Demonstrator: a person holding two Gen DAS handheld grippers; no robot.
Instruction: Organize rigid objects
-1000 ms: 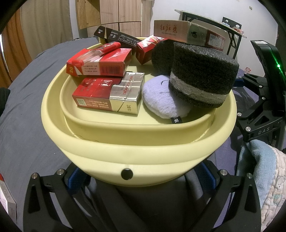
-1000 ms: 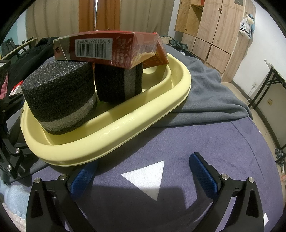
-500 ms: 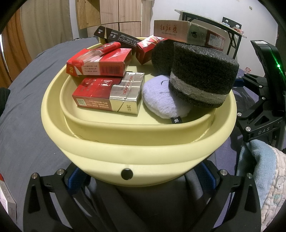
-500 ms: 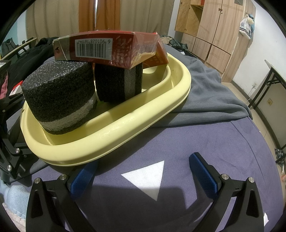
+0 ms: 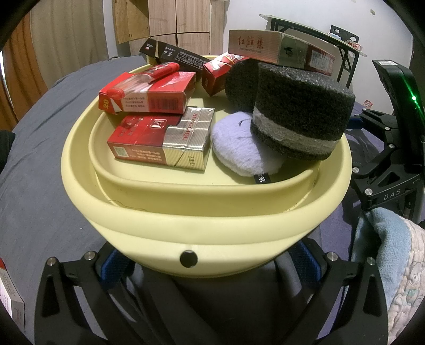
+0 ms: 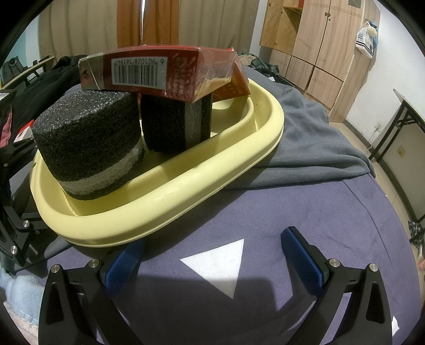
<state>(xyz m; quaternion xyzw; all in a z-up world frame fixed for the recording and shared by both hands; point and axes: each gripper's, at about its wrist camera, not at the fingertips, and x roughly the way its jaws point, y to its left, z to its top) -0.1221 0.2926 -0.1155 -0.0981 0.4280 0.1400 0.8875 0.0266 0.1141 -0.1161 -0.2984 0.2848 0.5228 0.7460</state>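
Yellow plastic oval tray [image 5: 202,212] is loaded so everything moves together. Left gripper [image 5: 209,268], jaws spread, sits under its near rim; right gripper [image 6: 212,257] gapes empty beside it.

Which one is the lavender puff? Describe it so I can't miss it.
Start at the yellow tray on the bed. At its front right, a soft lavender puff sits tucked under the black foam cylinder, beside the silver-and-red pack. It's the only fluffy, pale item, with a small black tag.

Wooden wardrobe [image 6: 313,45], orange curtains [image 6: 147,22], white wall [image 6: 393,61].
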